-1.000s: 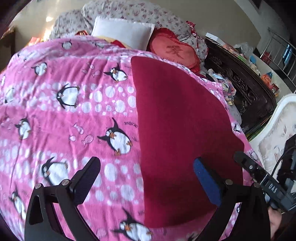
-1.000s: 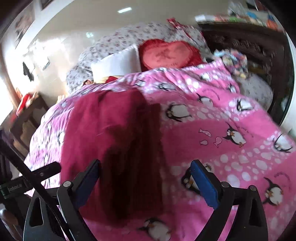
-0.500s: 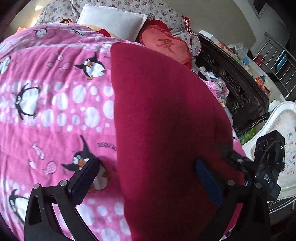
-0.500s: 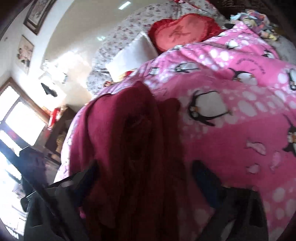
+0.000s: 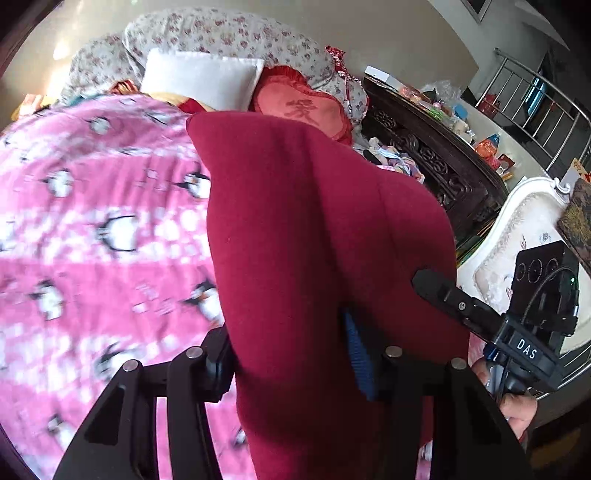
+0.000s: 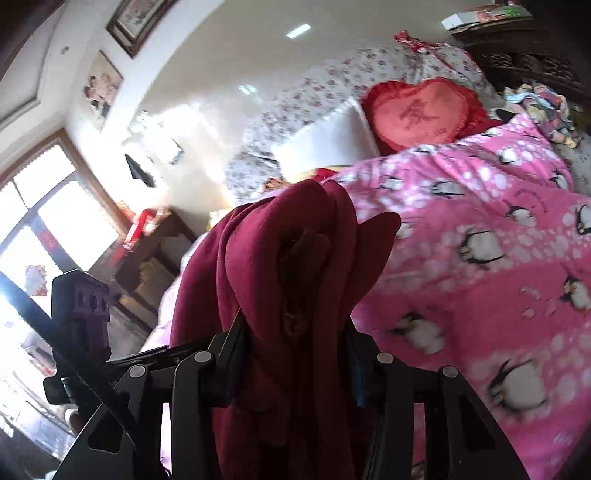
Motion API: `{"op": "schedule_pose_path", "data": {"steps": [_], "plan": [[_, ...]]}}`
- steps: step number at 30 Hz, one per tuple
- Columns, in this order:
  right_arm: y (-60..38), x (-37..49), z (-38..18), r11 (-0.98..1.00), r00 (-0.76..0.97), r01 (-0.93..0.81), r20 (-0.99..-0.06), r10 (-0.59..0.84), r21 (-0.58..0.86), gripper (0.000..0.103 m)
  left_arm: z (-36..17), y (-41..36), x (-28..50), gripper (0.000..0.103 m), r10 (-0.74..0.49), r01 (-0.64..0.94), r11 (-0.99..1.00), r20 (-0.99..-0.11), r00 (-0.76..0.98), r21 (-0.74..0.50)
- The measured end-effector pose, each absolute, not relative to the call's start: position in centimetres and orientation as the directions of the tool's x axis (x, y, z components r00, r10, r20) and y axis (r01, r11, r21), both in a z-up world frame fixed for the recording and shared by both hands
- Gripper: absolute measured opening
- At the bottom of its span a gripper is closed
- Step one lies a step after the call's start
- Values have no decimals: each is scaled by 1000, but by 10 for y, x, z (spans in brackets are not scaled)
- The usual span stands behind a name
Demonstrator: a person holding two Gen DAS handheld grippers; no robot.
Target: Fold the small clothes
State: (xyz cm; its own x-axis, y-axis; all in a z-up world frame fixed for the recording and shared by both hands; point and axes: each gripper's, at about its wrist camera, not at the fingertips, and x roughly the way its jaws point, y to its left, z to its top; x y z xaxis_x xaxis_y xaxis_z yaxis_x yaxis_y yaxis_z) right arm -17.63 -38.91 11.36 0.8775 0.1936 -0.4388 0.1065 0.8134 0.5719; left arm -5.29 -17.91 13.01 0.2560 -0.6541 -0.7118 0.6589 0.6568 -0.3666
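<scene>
Both tongs clamped on the dark red garment (image 5: 314,236): left gripper (image 5: 291,354), right gripper (image 6: 295,354). Keep grips level & taut, lay onto penguin blanket (image 5: 92,229) w/o bunching.

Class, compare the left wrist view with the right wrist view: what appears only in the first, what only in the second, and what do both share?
Only the left wrist view shows the white armchair and metal railing. Only the right wrist view shows the window and framed pictures. Both share the dark red garment, clamped by the left gripper and the right gripper, the pink penguin blanket, the heart cushion and the white pillow.
</scene>
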Motion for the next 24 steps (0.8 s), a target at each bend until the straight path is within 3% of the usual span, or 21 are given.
{"op": "schedule_pose_path", "data": {"steps": [5, 9, 11, 12, 13, 17, 20, 24], "plan": [[-342, -188, 116, 806, 870, 48, -421, 256, 590, 49, 136, -133, -67, 51, -593, 645, 699, -755, 280, -309], [-317, -177, 88, 805, 829, 80, -488, 274, 588, 51, 98, -109, -62, 51, -547, 592, 742, -795, 262, -316], [-306, -165, 66, 835, 770, 165, -598, 223, 524, 56, 69, -107, -57, 52, -504, 562, 770, -828, 245, -302], [-304, -161, 56, 850, 736, 220, -653, 177, 479, 61, 55, -105, -57, 59, -475, 548, 790, -840, 263, -275], [-300, -162, 52, 863, 729, 241, -669, 141, 445, 68, 52, -102, -58, 62, -469, 543, 799, -834, 292, -259], [-298, -177, 78, 888, 756, 271, -653, 43, 372, 70, 75, -88, -64, 67, -473, 529, 816, -796, 377, -234], [-295, -181, 107, 897, 794, 253, -608, 20, 361, 66, 92, -88, -70, 74, -412, 505, 852, -770, 487, -137], [-270, -156, 121, 937, 794, 111, -596, 116, 331, 48, 89, -94, -70, 75, -352, 478, 875, -773, 528, -72]]}}
